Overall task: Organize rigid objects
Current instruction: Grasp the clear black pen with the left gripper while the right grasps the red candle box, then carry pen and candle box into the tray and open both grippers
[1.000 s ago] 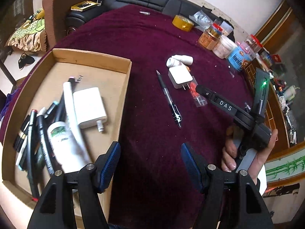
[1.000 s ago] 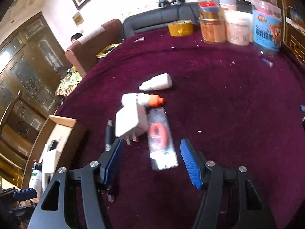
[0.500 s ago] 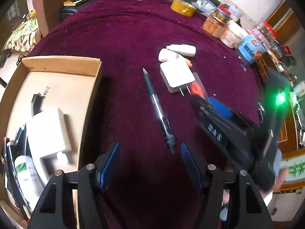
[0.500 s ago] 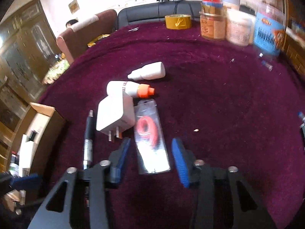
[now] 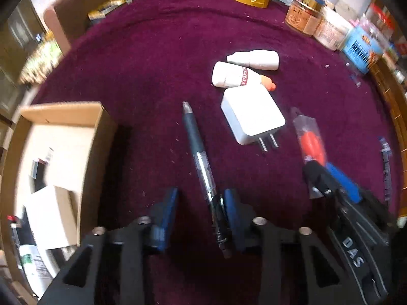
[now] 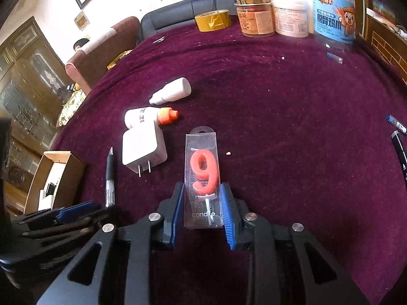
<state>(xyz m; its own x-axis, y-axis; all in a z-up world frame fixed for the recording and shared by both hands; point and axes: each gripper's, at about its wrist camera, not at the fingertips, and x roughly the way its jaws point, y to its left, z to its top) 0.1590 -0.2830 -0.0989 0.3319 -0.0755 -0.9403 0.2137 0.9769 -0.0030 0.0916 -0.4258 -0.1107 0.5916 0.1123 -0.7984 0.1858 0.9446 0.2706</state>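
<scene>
Clear rigid candle pack (image 6: 202, 178) lies on plush maroon cloth (image 6: 279, 101).

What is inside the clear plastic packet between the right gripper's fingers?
The clear plastic packet holds an orange candle shaped like a 9 on a white stick. The packet's underside is hidden against the maroon tablecloth.

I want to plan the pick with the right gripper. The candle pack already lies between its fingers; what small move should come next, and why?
Probably close the right gripper on the candle pack. Its blue pads sit on either side of the pack's lower half and seem not yet to squeeze it, and the pack lies flat on the purple cloth. Lifting would come after.
</scene>
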